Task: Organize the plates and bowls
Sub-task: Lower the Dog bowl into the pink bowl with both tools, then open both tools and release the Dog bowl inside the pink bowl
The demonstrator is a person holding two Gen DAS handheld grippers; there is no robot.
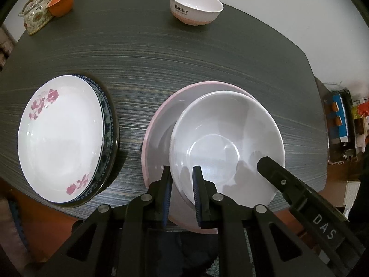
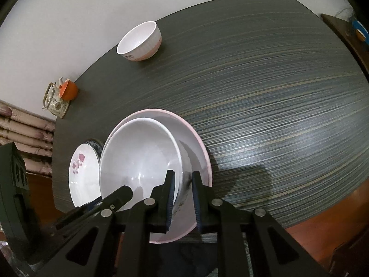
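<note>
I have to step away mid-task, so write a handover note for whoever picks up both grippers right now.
Left gripper: clamped on the near rim of the large white bowl.
Right gripper: clamped on that bowl's right wall.
The bowl sits inside the pink-rimmed plate.
Done: white floral plate stacked on the blue-patterned plate.
Left: small white-and-pink "Rabbit" bowl stands alone at the far edge of the dark striped table; release the large bowl.
</note>
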